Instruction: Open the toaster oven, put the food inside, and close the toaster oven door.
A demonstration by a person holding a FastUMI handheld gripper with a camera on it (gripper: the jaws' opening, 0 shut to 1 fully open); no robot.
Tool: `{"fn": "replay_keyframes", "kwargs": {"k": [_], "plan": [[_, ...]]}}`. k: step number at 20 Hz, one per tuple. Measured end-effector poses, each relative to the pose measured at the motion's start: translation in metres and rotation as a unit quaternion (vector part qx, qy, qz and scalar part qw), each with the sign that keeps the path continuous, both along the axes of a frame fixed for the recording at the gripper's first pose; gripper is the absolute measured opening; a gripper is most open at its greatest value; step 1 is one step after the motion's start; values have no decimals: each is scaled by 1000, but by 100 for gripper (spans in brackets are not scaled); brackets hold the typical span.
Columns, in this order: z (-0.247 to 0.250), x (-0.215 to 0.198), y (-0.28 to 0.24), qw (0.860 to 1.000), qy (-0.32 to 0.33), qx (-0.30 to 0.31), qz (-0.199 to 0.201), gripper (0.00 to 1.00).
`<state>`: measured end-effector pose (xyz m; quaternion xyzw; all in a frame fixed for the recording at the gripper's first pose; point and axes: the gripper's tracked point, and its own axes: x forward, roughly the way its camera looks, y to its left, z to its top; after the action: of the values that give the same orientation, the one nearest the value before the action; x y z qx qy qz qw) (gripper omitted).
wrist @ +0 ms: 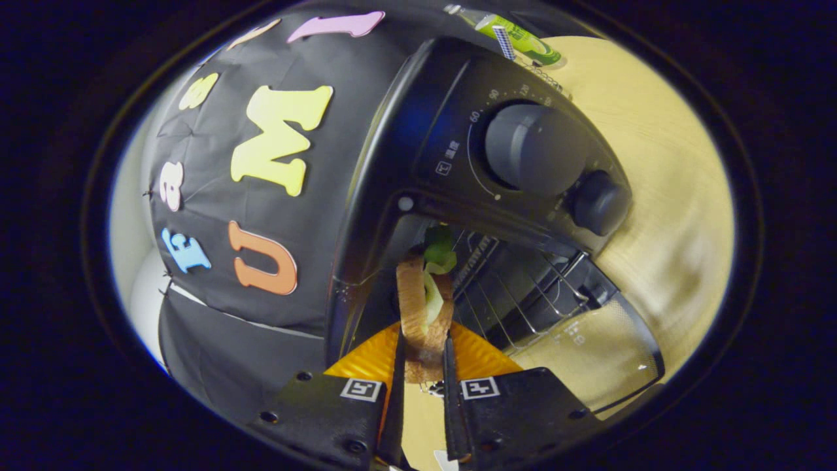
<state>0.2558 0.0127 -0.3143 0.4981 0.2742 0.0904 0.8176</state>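
The gripper (424,356) is clamped on a sandwich (425,307) — both fingers (397,392) press its bread slices from either side, with green lettuce showing between the slices and at its far end. The sandwich sits upright between the fingers and reaches ahead of them into the mouth of the toaster oven (418,131). The oven's glass door (601,353) hangs open, folded down to the right of the fingers, and the wire rack (516,288) shows inside the cavity just beyond the sandwich. On the oven's dark control panel are two knobs — a large one (533,147) ringed with numbers, and a smaller one (598,203) beside it. The oven stands on a light wooden table (660,196). Beyond the oven, at the table's far end, lies a green bottle (516,33).
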Motion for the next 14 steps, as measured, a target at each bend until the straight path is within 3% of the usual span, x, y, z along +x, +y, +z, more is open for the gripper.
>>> {"fn": "replay_keyframes", "kwargs": {"k": [6, 10, 14], "plan": [[-6, 4, 9, 999, -3, -52, -2, 37], [-12, -10, 31, 991, 18, -118, 53, 51], [-18, -30, 44, 973, 38, -200, 107, 66]]}}
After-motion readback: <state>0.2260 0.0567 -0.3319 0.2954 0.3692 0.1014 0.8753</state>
